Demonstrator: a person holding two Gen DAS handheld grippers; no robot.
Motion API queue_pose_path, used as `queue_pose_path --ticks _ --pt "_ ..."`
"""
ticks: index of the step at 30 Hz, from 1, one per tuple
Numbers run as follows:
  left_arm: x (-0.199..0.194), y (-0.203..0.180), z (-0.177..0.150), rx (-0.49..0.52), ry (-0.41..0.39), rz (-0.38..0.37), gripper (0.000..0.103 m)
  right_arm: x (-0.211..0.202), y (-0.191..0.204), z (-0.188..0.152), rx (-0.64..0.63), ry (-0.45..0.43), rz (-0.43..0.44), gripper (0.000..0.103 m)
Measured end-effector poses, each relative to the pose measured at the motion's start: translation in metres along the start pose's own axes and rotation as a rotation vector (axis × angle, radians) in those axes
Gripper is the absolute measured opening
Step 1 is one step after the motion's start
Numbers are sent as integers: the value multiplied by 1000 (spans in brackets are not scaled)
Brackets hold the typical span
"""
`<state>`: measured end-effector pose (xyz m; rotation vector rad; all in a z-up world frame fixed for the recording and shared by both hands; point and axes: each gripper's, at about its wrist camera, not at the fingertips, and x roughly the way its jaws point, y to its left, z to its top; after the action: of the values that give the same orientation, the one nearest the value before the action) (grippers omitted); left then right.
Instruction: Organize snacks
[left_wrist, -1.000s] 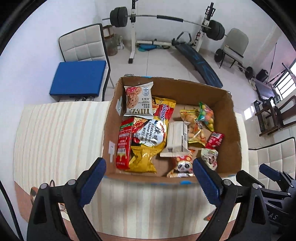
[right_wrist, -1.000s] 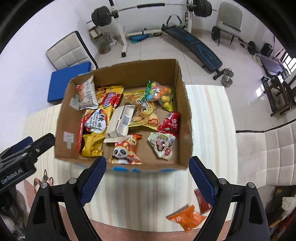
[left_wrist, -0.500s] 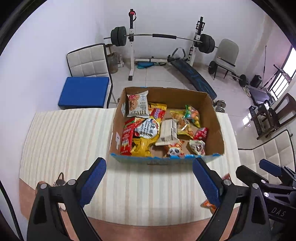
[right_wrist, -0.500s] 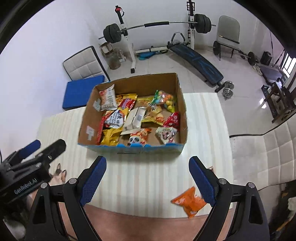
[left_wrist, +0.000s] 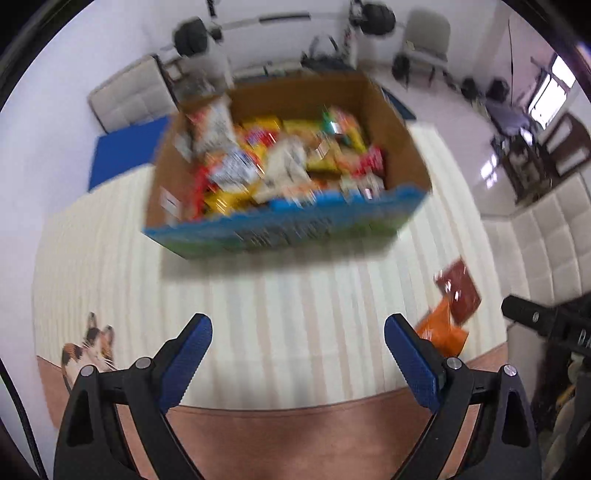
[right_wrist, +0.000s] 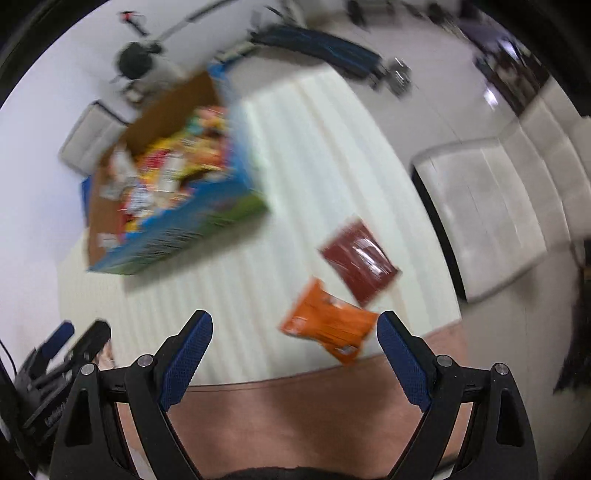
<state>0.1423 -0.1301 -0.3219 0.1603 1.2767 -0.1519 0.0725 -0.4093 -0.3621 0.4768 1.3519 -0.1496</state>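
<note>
Both views blurred. Left gripper (left_wrist: 297, 349) hangs over the near edge of the striped cloth (left_wrist: 288, 314), jaws spread wide, nothing between them. Right gripper (right_wrist: 294, 345) likewise wide apart and empty; the orange packet (right_wrist: 328, 321) lies on the cloth between its blue fingers (right_wrist: 186, 354) in view, untouched. A dark red packet (right_wrist: 360, 260) lies just beyond the orange one, edges touching or overlapping. Box (left_wrist: 280, 230) sits farther back on the cloth, well apart from both packets, filled with mixed snacks (left_wrist: 273, 162); single items not readable. Cat picture (left_wrist: 90, 349) at the cloth's near left corner. White padded seat (right_wrist: 491, 206) beside the table.
</note>
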Motion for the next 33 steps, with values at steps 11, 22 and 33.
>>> queue_pose_path --ticks 11,22,33 --pt "123 -75 -33 -342 465 -428 95 67 -93 31 61 123 -59 93" --pt "160 -138 -35 -416 505 -379 87 70 -117 61 -51 142 -82 91" --pt "151 -129 -53 -296 443 -213 81 109 -68 75 -241 221 -73 88"
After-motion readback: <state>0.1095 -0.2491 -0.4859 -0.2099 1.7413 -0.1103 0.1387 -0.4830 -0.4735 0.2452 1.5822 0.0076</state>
